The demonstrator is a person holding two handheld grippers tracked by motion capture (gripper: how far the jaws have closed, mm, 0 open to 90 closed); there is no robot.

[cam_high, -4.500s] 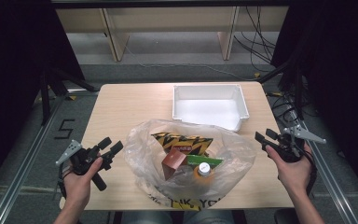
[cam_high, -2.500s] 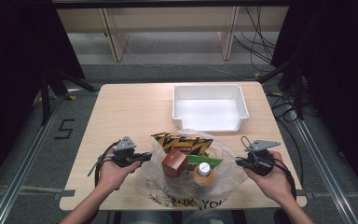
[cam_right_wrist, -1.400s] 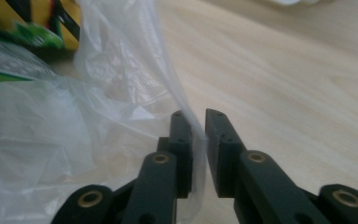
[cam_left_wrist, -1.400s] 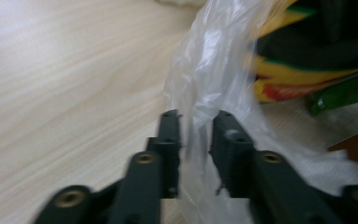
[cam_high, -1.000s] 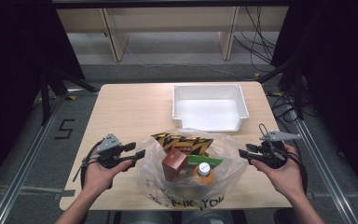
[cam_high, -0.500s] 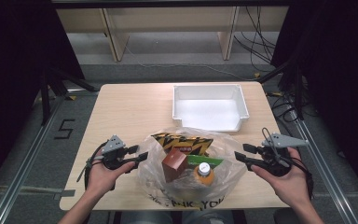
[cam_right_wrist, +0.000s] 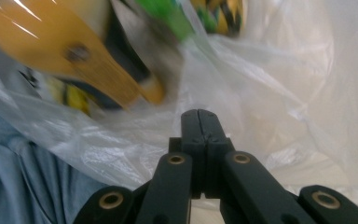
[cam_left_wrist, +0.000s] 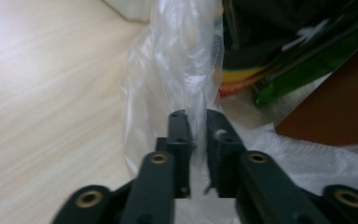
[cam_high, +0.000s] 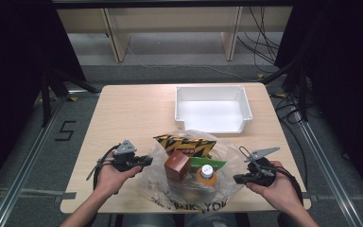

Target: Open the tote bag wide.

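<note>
With the clear plastic bag point(cam_high: 189, 184) of groceries at the desk's point(cam_high: 132, 113) near edge, the left gripper point(cam_left_wrist: 196, 122) and right gripper point(cam_right_wrist: 199, 120) have just clenched their fingers on its opposite edges, likely before spreading it open.

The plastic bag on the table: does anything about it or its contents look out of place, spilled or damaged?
Nothing stands out. The plastic bag lies open on the table, with the brown box, the orange bottle and the yellow-black packet inside it; nothing has spilled. The left gripper pinches the film; the right gripper is shut at it. The white bin sits square.
</note>
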